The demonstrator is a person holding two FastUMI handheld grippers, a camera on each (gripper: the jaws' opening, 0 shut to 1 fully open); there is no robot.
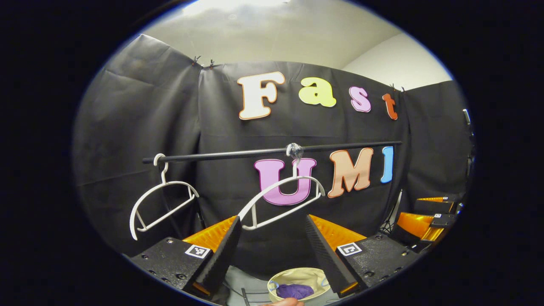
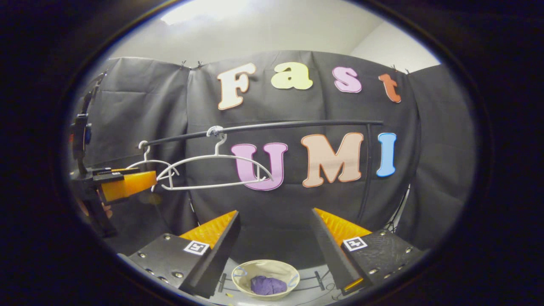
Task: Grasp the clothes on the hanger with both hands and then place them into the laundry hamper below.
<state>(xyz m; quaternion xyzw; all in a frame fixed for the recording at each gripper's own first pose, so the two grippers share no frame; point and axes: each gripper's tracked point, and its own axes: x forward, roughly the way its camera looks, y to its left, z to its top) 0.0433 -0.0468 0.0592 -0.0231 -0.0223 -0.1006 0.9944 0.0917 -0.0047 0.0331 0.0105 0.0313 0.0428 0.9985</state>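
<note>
The purple clothes lie bunched inside the round beige laundry hamper on the floor. Above it, two bare white hangers hang from a black rail. The right gripper view has the same hangers and rail. My left gripper is open and holds nothing, raised well above the hamper. My right gripper is open too, with nothing between its fingers. The left gripper shows side-on near the left hanger, and the right gripper sits far right.
A black stand props the rail's right end, with its feet beside the hamper. A fingertip of a hand pokes in at the bottom edge. Black cloth walls close the booth behind and at both sides.
</note>
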